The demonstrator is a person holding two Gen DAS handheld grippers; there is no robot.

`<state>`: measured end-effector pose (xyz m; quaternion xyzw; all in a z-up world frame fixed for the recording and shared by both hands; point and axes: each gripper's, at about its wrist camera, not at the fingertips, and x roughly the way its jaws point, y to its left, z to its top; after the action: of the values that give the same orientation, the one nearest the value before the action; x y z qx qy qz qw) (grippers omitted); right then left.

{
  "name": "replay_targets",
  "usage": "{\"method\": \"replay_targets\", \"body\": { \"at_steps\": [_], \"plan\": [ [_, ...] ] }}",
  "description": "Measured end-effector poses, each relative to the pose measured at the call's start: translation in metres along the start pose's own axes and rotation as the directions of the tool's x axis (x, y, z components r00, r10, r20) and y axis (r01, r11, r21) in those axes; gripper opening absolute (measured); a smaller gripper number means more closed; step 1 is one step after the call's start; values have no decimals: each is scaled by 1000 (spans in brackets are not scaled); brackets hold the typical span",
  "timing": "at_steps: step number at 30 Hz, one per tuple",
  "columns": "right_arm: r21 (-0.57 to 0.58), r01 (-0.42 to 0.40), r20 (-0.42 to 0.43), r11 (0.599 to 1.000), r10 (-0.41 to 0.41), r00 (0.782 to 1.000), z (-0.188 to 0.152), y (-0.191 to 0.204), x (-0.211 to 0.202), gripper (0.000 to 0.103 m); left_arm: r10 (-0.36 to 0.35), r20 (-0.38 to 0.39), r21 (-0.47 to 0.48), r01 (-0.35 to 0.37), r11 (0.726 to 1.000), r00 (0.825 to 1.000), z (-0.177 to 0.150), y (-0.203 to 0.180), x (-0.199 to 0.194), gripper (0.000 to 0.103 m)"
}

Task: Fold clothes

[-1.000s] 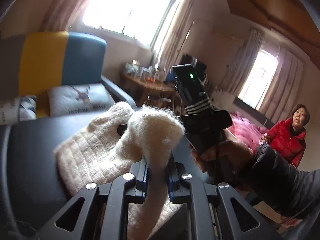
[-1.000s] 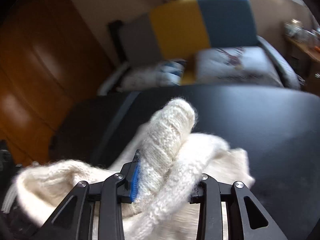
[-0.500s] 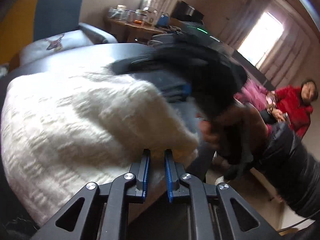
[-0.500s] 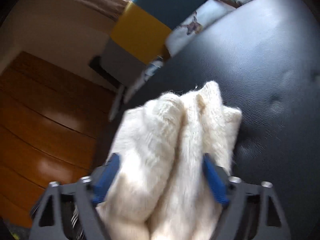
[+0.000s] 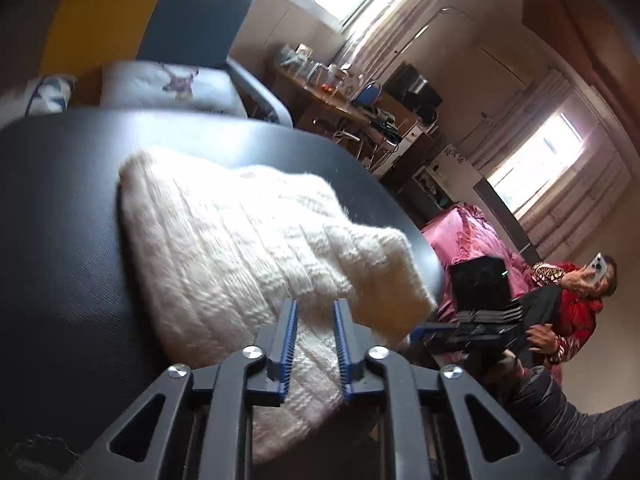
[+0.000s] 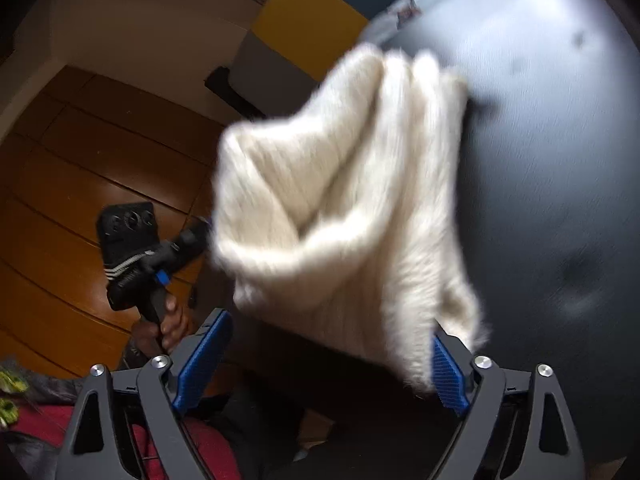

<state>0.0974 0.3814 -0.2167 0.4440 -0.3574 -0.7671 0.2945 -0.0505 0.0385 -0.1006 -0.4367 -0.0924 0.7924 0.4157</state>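
Knitwear, cream and fluffy: the sweater (image 5: 248, 248) lies folded mid-frame on the black bench (image 5: 60, 240). Both my left claw (image 5: 314, 344) and right claw (image 6: 328, 364) gape, released. Soft, light, floppy; I'd pinch a doubled edge.

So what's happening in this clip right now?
A person with a handheld gripper in each hand is folding a cream knit sweater on a black padded table. The sweater lies bunched in a rough fold near the table's edge. The left gripper is slightly open just above the knit, gripping nothing. The right gripper is wide open, with the sweater's edge against one finger.
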Motion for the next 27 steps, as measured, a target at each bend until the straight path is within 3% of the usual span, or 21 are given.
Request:
{"method": "replay_targets", "body": {
  "at_steps": [2, 5, 8, 10, 12, 15, 17, 19, 22, 26, 27],
  "plan": [
    [-30, -20, 4, 999, 20, 1000, -7, 11, 13, 101, 36, -8, 49, -35, 998, 999, 2, -3, -5, 22],
    [-49, -93, -49, 994, 90, 995, -13, 32, 47, 101, 91, -24, 109, -88, 990, 996, -1, -9, -12, 23],
    [-115, -94, -125, 989, 79, 989, -26, 56, 76, 101, 177, -56, 155, -166, 974, 983, -6, -8, -7, 23],
    [-119, -97, -167, 988, 76, 983, -29, 65, 83, 101, 162, -56, 136, -153, 979, 985, -9, -4, -13, 23],
    [-97, -83, -181, 992, 64, 981, -30, 63, 72, 101, 115, -43, 116, -109, 987, 992, -17, -1, -27, 23],
    [-37, -63, -105, 997, 59, 993, -7, 57, 62, 102, 7, -69, 68, -3, 998, 998, -38, 4, -44, 23],
    [4, -53, -52, 999, 53, 997, 8, 54, 55, 103, -80, -86, 31, 83, 996, 993, -46, 7, -44, 23],
    [45, -45, 1, 998, 45, 999, 24, 50, 48, 103, -188, -95, -58, 183, 981, 978, -54, 13, -38, 23],
    [108, -37, 79, 994, 28, 996, 48, 45, 37, 103, -290, -69, -191, 273, 943, 954, -64, 26, -27, 27],
    [191, -33, 181, 981, -2, 984, 79, 38, 23, 103, -413, -12, -356, 382, 853, 910, -77, 43, -13, 47],
    [223, -40, 193, 974, -4, 981, 79, 35, 23, 103, -403, 7, -377, 376, 846, 915, -78, 48, -14, 53]
  ]
}}
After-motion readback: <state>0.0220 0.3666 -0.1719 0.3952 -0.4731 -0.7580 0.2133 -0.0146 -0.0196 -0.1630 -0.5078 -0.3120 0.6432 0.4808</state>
